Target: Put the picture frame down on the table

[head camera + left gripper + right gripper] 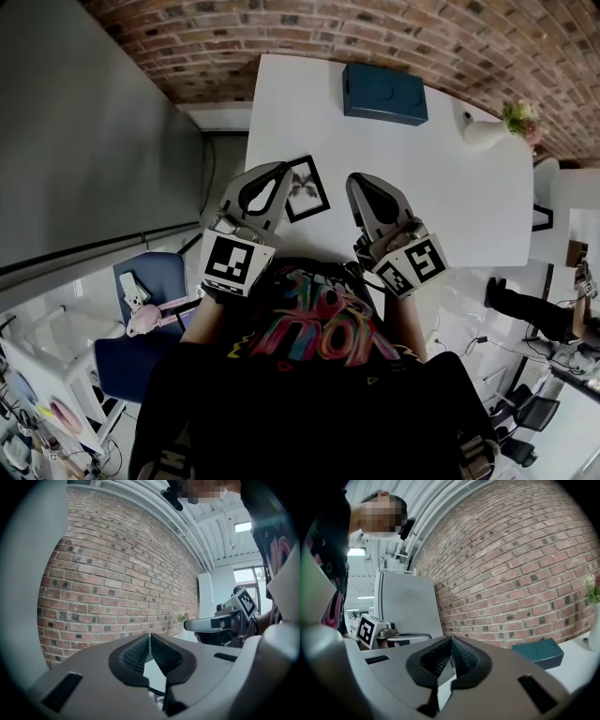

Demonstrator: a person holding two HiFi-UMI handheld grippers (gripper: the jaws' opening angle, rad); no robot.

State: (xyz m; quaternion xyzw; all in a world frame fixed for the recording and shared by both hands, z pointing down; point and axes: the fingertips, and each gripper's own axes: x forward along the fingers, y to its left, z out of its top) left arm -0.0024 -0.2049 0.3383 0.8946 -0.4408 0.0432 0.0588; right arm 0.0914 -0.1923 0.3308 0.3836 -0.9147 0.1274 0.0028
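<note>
The picture frame (308, 187), black-edged with a pale print, lies flat on the white table (441, 197) close to the table's near left corner. My left gripper (279, 169) is held above the frame's left edge, its jaws closed tip to tip with nothing between them (150, 637). My right gripper (356, 180) hovers just right of the frame, apart from it, also shut and empty (451, 640). Both point away from me toward the brick wall. Neither gripper view shows the frame clearly.
A dark teal box (384, 94) rests at the table's far edge against the brick wall (281, 28). A white vase with flowers (487, 129) stands at the far right. A blue chair (141, 309) and a grey panel are left of the table.
</note>
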